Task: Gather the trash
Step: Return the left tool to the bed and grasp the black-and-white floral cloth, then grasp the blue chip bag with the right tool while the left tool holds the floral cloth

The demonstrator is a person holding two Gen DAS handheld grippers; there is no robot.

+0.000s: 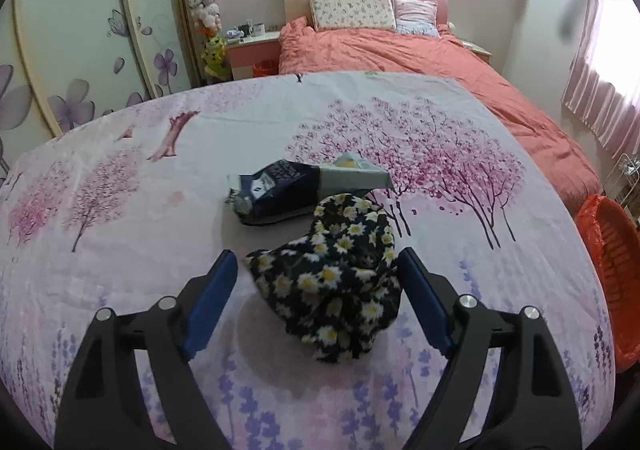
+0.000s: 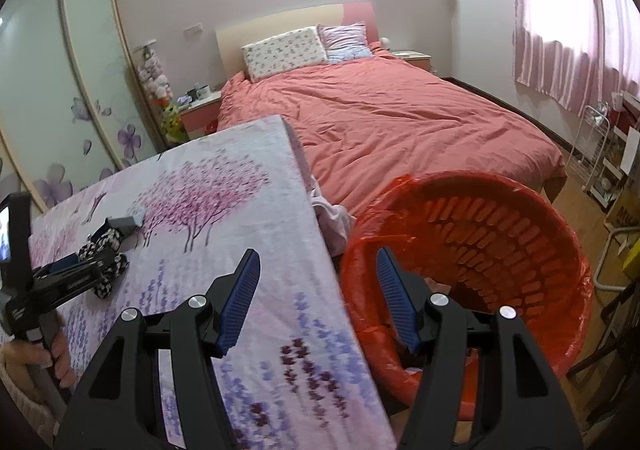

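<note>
A black cloth with white daisies [image 1: 336, 278] lies crumpled on the flowered tabletop [image 1: 120, 210]. My left gripper [image 1: 316, 262] is open, its blue fingers on either side of the cloth's near part. Behind the cloth lies a dark blue snack bag [image 1: 280, 186] with a grey-green wrapper [image 1: 360, 170] on it. My right gripper [image 2: 318, 262] is open and empty over the table's right edge, beside an orange basket [image 2: 500, 234] lined with an orange bag. The cloth [image 2: 106, 262] and my left gripper [image 2: 70, 266] show in the right wrist view.
A bed with a coral duvet [image 2: 400, 122] stands behind the table. A wardrobe with purple flowers [image 1: 72, 62] is at the left. A wire rack [image 2: 596, 154] and curtains [image 2: 568, 30] are at the right. Pink fabric [image 2: 332, 218] hangs between table and basket.
</note>
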